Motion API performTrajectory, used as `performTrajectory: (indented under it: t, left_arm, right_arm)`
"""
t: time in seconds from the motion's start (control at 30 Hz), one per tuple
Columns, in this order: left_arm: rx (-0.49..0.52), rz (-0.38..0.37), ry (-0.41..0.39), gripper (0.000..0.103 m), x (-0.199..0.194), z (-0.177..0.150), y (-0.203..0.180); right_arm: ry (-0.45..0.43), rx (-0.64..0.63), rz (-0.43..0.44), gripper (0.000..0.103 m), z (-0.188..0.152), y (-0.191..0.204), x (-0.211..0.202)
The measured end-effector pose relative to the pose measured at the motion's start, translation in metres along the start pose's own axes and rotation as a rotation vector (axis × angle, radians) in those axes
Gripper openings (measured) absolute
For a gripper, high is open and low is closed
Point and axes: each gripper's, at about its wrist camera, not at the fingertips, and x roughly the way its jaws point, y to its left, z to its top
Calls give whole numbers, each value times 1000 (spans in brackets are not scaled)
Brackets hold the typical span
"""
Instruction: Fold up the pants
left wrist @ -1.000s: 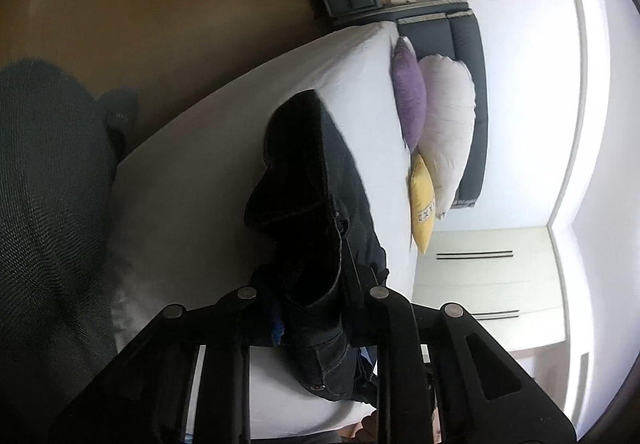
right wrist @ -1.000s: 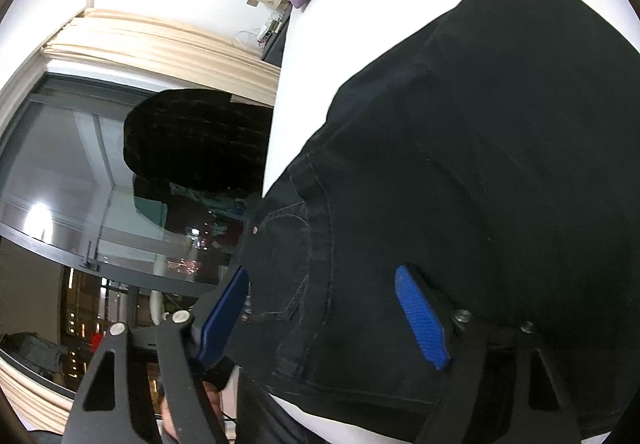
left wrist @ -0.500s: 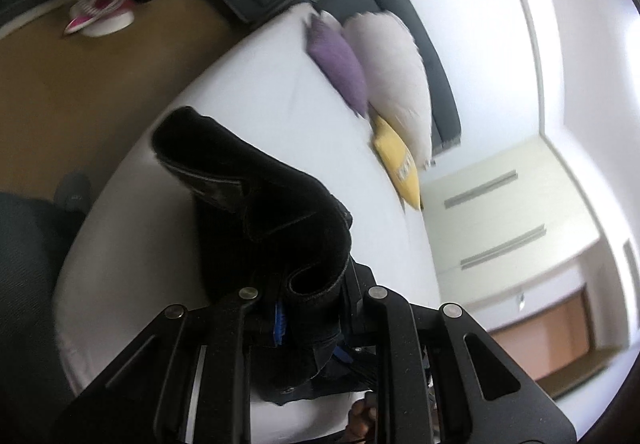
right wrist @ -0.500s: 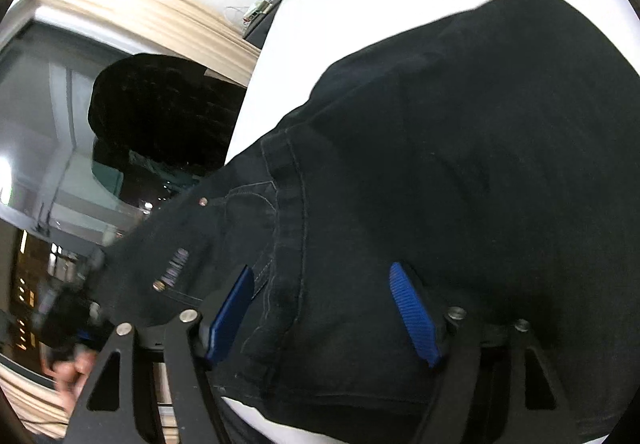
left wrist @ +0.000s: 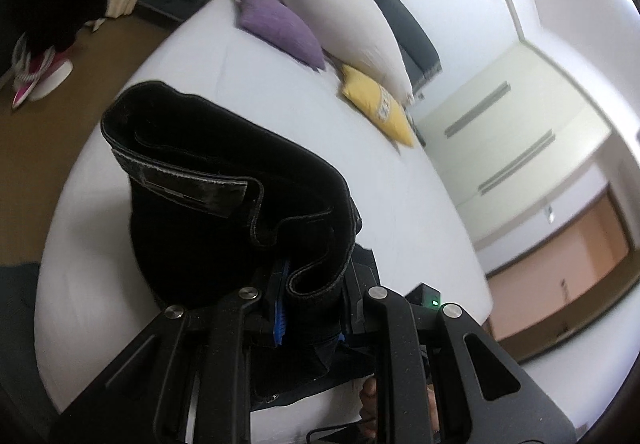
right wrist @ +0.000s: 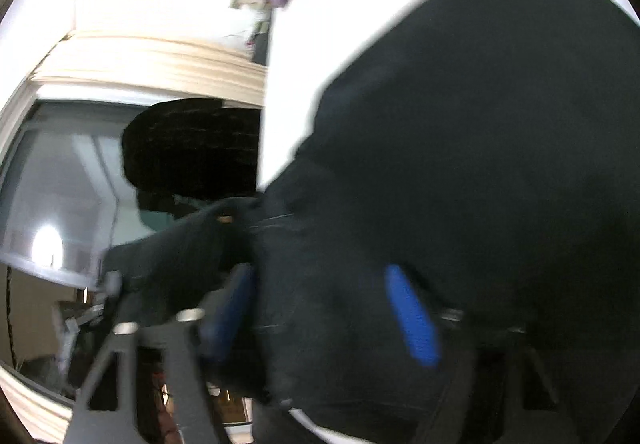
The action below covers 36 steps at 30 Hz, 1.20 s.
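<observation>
So the black pants (left wrist: 224,196) are bunched up and lifted at the near end of the bed (left wrist: 304,132), with the waistband end curled into a kind of tube. In the left wrist view the inside label on the waistband faces the camera, and the fabric's long axis runs from the tool up and away toward the left side of the mattress. The left tool (left wrist: 312,296) is clamped down on a folded waistband edge, with one blue pad just peeking out beside the denim.

In the right wrist view the pants (right wrist: 480,164) fill most of the shot, spreading away across the white sheet toward the headboard end. The right tool (right wrist: 320,304) has its two blue pads set fairly wide apart with denim lying between them; it's blurry, so I can't tell if it's actually gripping.

Compared with a second ago, the left tool has swung round, so the pillows now sit higher and more centred, and the raised waistband has curled over more. The right view has gone smeary with motion.

Further out: a purple pillow (left wrist: 280,28), a big white pillow (left wrist: 344,28) and a yellow pillow (left wrist: 376,108) line up against a dark headboard (left wrist: 384,4). Brown floor, pink sneakers (left wrist: 36,72), cream wardrobe doors (left wrist: 512,132).
</observation>
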Motion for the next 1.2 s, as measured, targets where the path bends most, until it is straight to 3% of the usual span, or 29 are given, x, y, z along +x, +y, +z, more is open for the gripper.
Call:
performTrajectory:
  t: [0.07,0.13,0.2,0.3,0.43,0.67,0.73,0.8,0.87,0.9,0.93,1.03,1.2]
  left_arm:
    - [45,0,32,18,17,-2,-19]
    - [86,-4,66,18,38,-5,-39]
    - [143,-13,94,18,56,-12,-61]
    - [234,-21,133,18,82,-26,-90]
    - [324,-13,188,18,111,-52,-112]
    - [539,72,222,18,143,-100,-146]
    - [621,113,204,18,142,-114,-151]
    - [703,152,184,18,143,-130,-162]
    - [768,179,169,18,147,-142,-170]
    - [791,186,164,18,149,-147,-172]
    - [816,185,162,18,153,-152,-175]
    - [872,177,157,18,161,-166,-183]
    - [935,155,183,18,180,-191,-188]
  right_arm:
    - [6,25,23,26,1,-9,-2]
    - [24,36,30,29,2,-6,-9]
    - [-25,47,103,61,8,1,-30]
    - [-82,9,151,87,21,16,-64]
    - [-45,-90,175,97,38,35,-91]
    - [98,-180,74,99,50,53,-72]
    - [140,-208,39,96,51,61,-60]
    - [161,-249,-21,72,50,66,-54]
    - [174,-258,-74,59,54,66,-52]
    - [171,-270,-106,41,53,63,-54]
    - [175,-279,-127,34,52,62,-56]
    - [162,-307,-172,24,53,60,-62]
    - [162,-312,-178,22,57,48,-73]
